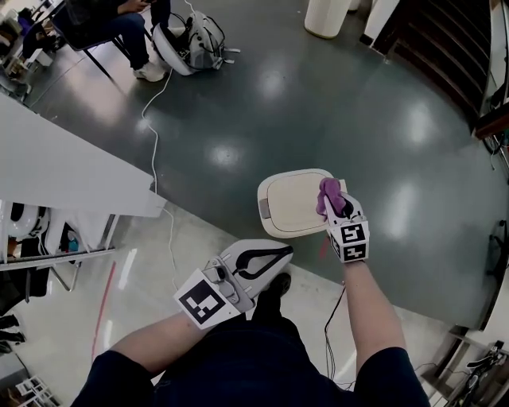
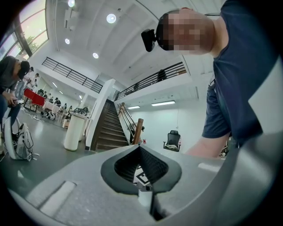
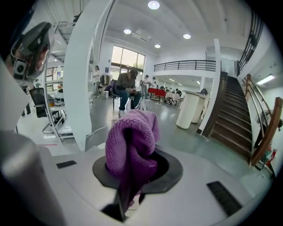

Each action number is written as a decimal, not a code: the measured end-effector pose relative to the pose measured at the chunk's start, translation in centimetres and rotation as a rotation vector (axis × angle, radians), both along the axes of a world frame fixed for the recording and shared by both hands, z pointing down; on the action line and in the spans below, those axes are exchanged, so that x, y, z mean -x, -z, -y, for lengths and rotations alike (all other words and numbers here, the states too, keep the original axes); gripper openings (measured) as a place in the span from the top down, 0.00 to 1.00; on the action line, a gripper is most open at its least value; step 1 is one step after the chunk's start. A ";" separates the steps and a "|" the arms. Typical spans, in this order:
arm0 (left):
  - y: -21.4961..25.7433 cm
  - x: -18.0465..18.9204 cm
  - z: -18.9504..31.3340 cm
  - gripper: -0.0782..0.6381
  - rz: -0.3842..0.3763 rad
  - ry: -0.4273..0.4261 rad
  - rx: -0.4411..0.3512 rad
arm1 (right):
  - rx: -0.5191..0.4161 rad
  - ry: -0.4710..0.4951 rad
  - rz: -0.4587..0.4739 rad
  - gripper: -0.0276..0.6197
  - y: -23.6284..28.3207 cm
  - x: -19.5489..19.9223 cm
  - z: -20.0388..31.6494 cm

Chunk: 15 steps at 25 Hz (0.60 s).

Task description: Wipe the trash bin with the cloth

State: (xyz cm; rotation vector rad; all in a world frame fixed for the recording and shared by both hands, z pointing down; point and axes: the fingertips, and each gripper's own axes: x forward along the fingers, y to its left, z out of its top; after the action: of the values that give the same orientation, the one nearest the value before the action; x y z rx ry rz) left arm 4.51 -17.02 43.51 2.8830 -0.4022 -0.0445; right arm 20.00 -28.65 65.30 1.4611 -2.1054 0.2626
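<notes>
Right claw clamps the cloth at the trash bin's right edge, ready to wipe; left claw is closed and idle.

Cream rounded-rectangular plastic trash bin stands on grey floor, centre-right, just ahead of person's feet. Purple knitted cloth, betw. jaws of right hand-held gripper, is over bin's right edge. Left hand-held gripper near bin's front-left corner, apart from it. White worktop well left; white cylindrical post far behind, dark staircase to its right.
</notes>
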 end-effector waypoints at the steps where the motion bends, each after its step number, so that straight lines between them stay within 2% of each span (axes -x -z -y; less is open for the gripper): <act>1: -0.2 0.0 0.2 0.89 0.004 0.002 0.003 | 0.011 -0.002 -0.024 0.84 -0.9 -0.6 0.8; 6: -1.2 0.4 1.4 0.89 0.016 0.020 0.022 | 0.073 -0.008 -0.113 0.84 -5.8 -2.9 4.3; 15: -3.3 1.8 2.5 0.89 0.055 0.040 0.046 | 0.202 0.005 -0.172 0.84 -12.0 -3.1 7.7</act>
State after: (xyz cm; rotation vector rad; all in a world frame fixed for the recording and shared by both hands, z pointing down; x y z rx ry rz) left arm 2.68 -19.49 46.76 2.8366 -0.4643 0.0374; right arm 23.08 -36.38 77.27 1.3112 -1.8869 0.3260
